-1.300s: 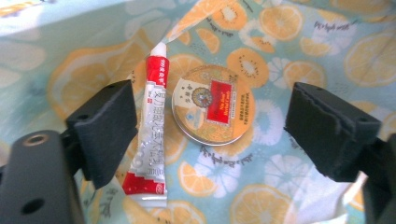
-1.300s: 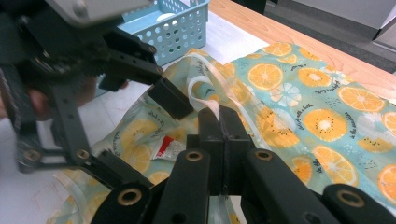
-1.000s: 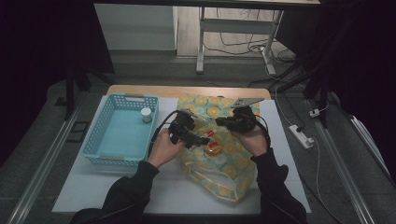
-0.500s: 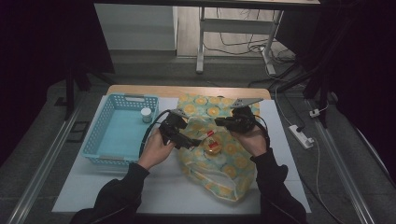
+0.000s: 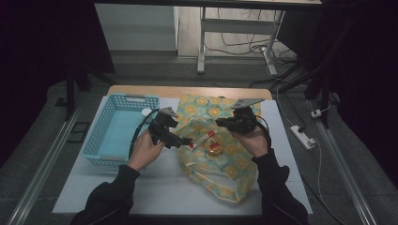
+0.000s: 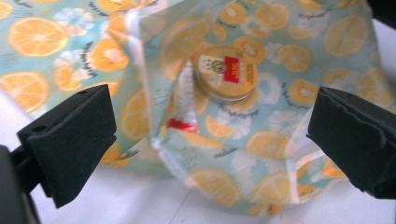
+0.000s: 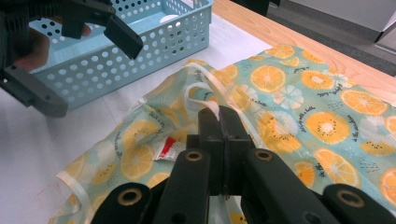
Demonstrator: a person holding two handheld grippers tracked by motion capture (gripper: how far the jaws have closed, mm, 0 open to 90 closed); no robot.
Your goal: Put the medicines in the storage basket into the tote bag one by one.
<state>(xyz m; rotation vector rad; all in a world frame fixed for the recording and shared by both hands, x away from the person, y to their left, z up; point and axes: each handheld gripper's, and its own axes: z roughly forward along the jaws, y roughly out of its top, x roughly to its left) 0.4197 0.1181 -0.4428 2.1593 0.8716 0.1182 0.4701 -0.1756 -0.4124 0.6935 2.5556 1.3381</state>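
An orange-print bag (image 5: 225, 161) lies on the white table cover, its mouth lifted. My right gripper (image 5: 220, 123) is shut on the bag's white strap (image 7: 209, 108) and holds it up. Inside the bag sit a round gold tin (image 6: 226, 72) and a red-and-white tube (image 5: 202, 139); the tin (image 5: 215, 149) lies just right of the tube. My left gripper (image 6: 210, 140) is open and faces the bag's mouth with nothing between its pads. In the high view the left gripper (image 5: 185, 140) hovers just left of the tube.
A light blue perforated basket (image 5: 101, 150) stands left of the bag, with a small white item (image 5: 146, 112) in its far corner. The wooden table edge (image 5: 187, 91) runs behind. A power strip (image 5: 302, 137) lies on the floor at the right.
My left gripper has drawn back leftward from the bag's mouth, towards the basket. The right gripper has stayed still, holding the strap.
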